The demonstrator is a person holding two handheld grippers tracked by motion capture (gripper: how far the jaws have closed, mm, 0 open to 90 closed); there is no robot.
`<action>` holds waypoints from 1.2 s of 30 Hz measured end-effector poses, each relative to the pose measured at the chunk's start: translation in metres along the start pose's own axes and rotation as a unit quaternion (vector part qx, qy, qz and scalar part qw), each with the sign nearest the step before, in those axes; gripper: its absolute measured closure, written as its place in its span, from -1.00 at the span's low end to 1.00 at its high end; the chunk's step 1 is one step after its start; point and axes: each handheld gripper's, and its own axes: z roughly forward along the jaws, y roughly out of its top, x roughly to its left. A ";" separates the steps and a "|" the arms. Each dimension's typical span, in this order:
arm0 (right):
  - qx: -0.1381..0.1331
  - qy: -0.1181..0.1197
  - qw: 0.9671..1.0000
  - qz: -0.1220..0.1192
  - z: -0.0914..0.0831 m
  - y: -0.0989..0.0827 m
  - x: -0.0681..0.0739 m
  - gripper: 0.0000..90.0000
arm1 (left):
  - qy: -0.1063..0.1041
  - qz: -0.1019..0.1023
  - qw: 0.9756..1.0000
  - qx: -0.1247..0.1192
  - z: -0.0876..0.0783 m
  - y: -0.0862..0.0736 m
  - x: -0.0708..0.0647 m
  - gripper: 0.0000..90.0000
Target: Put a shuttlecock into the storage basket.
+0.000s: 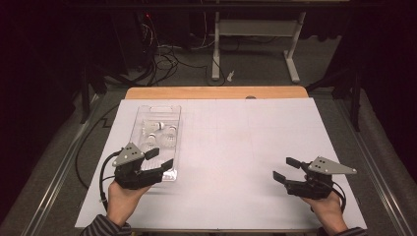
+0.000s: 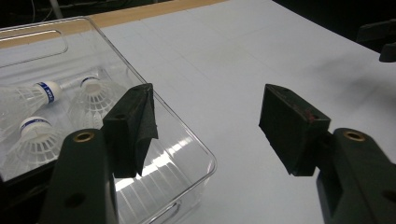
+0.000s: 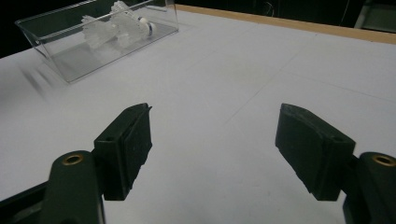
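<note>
Two grippers, both with jaws wide apart and nothing between them. Left gripper (image 1: 160, 158) sits at the near end of a clear plastic bin (image 1: 139, 116) on the left side of the bench (image 1: 255, 147); in the left gripper view (image 2: 205, 123) one jaw is over the bin's near corner, the other over bare white bench surface outside the wall; can't tell whether the jaw touches the rim. Left hand (image 1: 123, 194) wraps the gripper body from below, forearm in a striped sleeve (image 1: 101, 227) coming in at the bottom, jaws aimed forward and to the right. Bin (image 2: 187, 140) holds three white shuttlecocks (image 2: 39, 93) lying on their sides, cork ends with blue bands, toward its far half; shuttlecocks (image 1: 160, 133) also visible from the high view. Right gripper (image 1: 286, 168) is at the near right of the bench, well apart from the bin, jaws pointing left and slightly forward; its grey three-cornered plate is on top. Right gripper view (image 3: 212, 140) has both jaws over bare white surface, the bin (image 3: 70, 60) far off at upper left with the shuttlecocks (image 3: 116, 25) inside. Right hand (image 1: 327, 209) grips from behind near the bench's front edge.
</note>
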 end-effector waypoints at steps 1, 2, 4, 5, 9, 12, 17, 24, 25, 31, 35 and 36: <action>0.000 0.000 1.000 0.000 0.000 0.000 0.000 -0.38 | -0.001 -0.001 1.000 0.000 0.000 -0.001 0.000 -0.18; 0.000 0.000 1.000 0.000 0.000 0.000 0.000 -0.39 | -0.002 -0.003 1.000 -0.001 -0.001 -0.001 -0.001 -0.18; 0.000 0.000 1.000 0.000 0.000 0.000 0.000 -0.38 | -0.005 -0.005 1.000 0.002 -0.002 -0.003 -0.001 -0.18; 0.000 0.000 1.000 0.000 0.000 0.000 0.000 -0.38 | -0.006 -0.004 1.000 0.002 -0.002 -0.004 -0.001 -0.18; 0.001 0.000 1.000 0.000 0.000 0.000 0.000 -0.38 | -0.008 -0.006 1.000 0.000 -0.004 -0.008 -0.001 -0.18; 0.000 0.000 1.000 0.000 0.000 0.000 0.000 -0.38 | -0.008 -0.008 1.000 -0.002 -0.006 -0.009 0.001 -0.18; 0.001 0.000 1.000 -0.001 0.000 0.000 0.000 -0.38 | -0.008 -0.020 1.000 -0.012 -0.009 -0.010 0.002 -0.18; 0.001 0.000 1.000 -0.001 0.000 0.000 0.001 -0.38 | -0.002 -0.022 1.000 -0.021 -0.013 -0.013 0.006 -0.18; 0.001 0.000 1.000 0.000 0.000 0.000 0.000 -0.38 | -0.003 -0.021 1.000 -0.020 -0.013 -0.014 0.007 -0.18; 0.002 -0.001 1.000 -0.002 0.000 0.000 0.001 -0.38 | -0.003 -0.021 0.999 -0.026 -0.014 -0.017 0.009 -0.18; 0.002 -0.001 1.000 -0.001 0.000 0.000 0.001 -0.38 | -0.004 -0.022 0.999 -0.029 -0.015 -0.019 0.009 -0.18; 0.002 -0.001 1.000 -0.001 0.000 0.000 0.001 -0.39 | -0.004 -0.018 0.999 -0.029 -0.016 -0.020 0.010 -0.17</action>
